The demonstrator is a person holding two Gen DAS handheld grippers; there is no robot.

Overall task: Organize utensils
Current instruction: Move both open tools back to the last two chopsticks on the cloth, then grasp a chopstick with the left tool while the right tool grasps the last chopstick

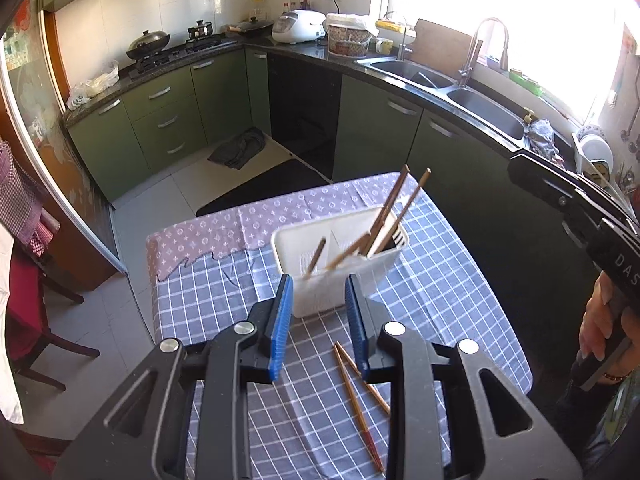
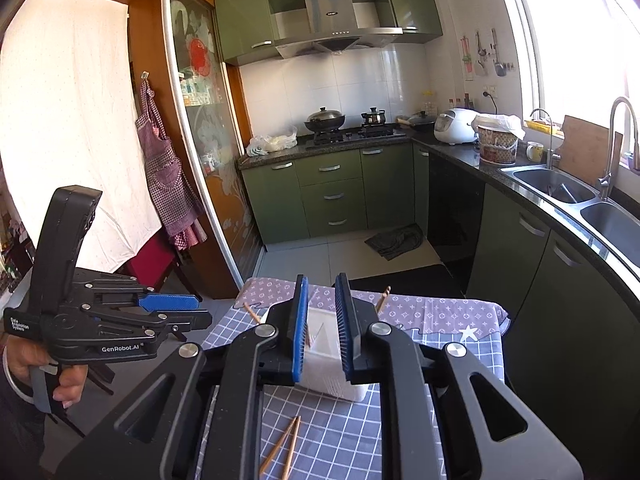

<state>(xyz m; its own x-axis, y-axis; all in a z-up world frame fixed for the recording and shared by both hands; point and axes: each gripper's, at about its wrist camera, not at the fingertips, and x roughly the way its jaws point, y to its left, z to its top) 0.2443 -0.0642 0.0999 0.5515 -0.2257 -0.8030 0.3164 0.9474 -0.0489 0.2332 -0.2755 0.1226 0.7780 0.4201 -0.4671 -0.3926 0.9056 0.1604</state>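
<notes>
A white utensil holder (image 1: 340, 264) stands on the checked tablecloth (image 1: 224, 296) and holds several wooden chopsticks (image 1: 394, 210). Two more chopsticks (image 1: 356, 396) lie loose on the cloth in front of it. My left gripper (image 1: 319, 300) is open and empty, hovering just before the holder. My right gripper (image 2: 322, 312) is open and empty above the holder (image 2: 328, 372), whose top is partly hidden by the fingers. The loose chopsticks also show in the right wrist view (image 2: 284, 444). The left gripper shows at the left of the right wrist view (image 2: 176, 308).
The small table has a purple patterned cloth (image 1: 280, 208) at its far edge. Green cabinets (image 1: 168, 112), a stove with pots (image 1: 152, 44), a double sink (image 1: 452, 88) and a dark floor mat (image 1: 272, 184) surround it. A red chair (image 1: 24, 312) stands left.
</notes>
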